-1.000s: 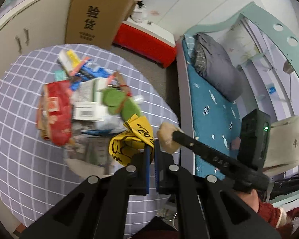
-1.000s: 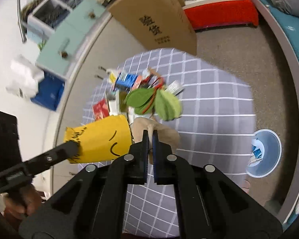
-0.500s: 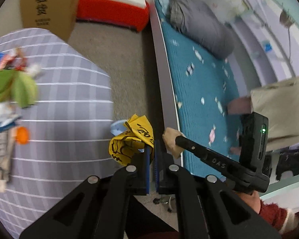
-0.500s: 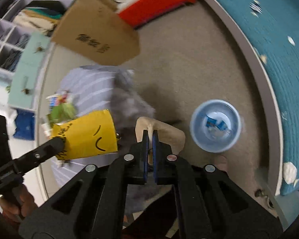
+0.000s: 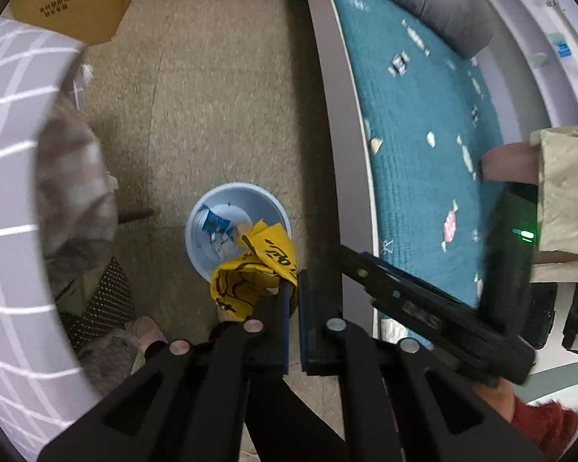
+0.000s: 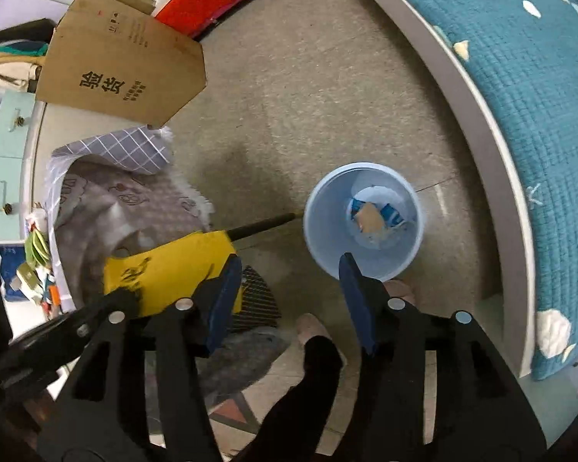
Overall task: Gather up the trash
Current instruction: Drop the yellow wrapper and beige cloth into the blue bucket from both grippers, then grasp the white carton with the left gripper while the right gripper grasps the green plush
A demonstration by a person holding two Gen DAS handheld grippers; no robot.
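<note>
Pinching a crumpled yellow wrapper [image 5: 256, 271], the left gripper [image 5: 293, 308] hung over the blue bin [image 5: 196, 238]; the right gripper's [image 6: 289, 288] fingers were opening, empty.

The left gripper [image 5: 293, 300] and right gripper [image 6: 289, 288] are showing matte black frames, blue pads on the jaws and silver round screws just behind them. The person is wearing a dark red knitted sleeve [image 5: 543, 423] and a black trouser leg [image 6: 312, 377].

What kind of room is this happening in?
Most likely a bedroom at home: a bed with a teal quilt runs along one side, a small blue waste bin stands on the floor, and a cardboard box leans nearby.
</note>
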